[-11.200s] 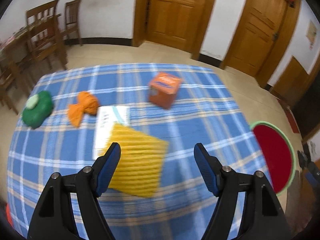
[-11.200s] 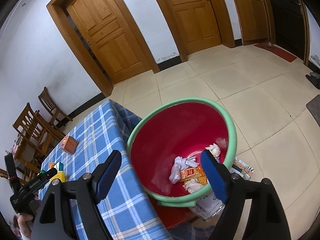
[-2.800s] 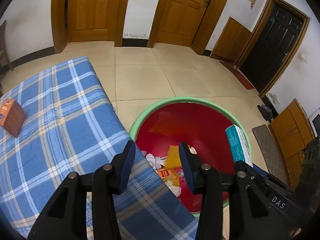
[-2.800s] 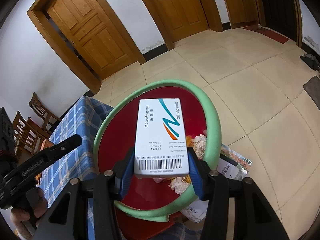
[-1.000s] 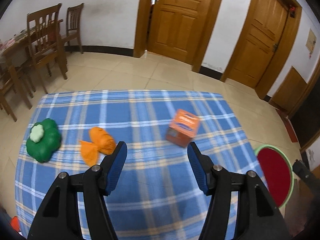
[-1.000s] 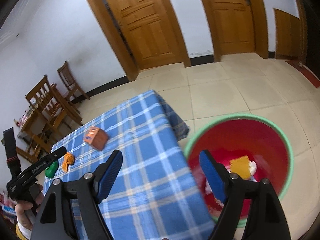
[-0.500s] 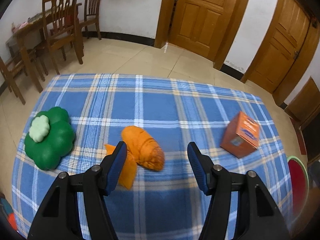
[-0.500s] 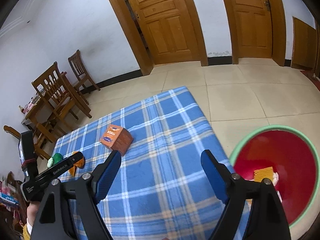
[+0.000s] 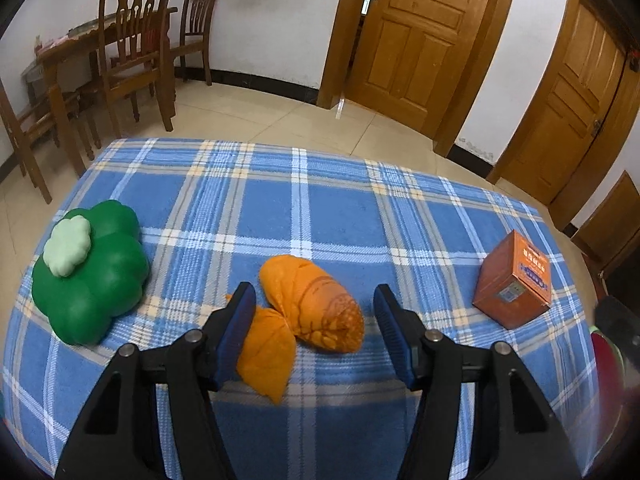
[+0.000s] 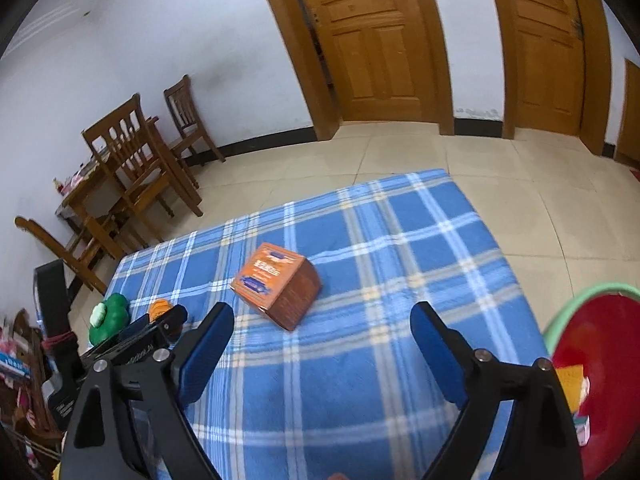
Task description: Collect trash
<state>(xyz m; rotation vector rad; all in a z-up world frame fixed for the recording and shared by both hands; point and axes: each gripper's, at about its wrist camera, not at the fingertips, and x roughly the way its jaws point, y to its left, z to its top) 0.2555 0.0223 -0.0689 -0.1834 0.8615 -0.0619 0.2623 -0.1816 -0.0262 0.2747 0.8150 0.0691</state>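
A: Over the blue plaid tablecloth [image 9: 340, 208], what has changed for the left gripper [image 9: 314, 330]?

B: A second ago it looked across the whole table from farther back. It now hangs low over an orange tied bag [image 9: 316, 304], which lies between its blue pads. The jaws are closing, but the pads do not yet press on the bag, so nothing is grasped.

A: And the right gripper [image 10: 322, 342]?

B: Its claw is released and empty, and the jaws are opening wider. A few seconds ago it held a white medicine carton over the red bin with a green rim [image 10: 592, 300]. That carton is gone from its jaws, and the gripper now faces an orange box [image 10: 276, 282] on the cloth, with a gap between them.

A: Where does that leave the task?

B: Two pieces of trash appear to remain on the table: the bag and the box. A green clover-shaped object [image 9: 88, 272] sits to the bag's left. The bin stands off the table's right edge, already holding some litter. The likely next step is pinching the bag.
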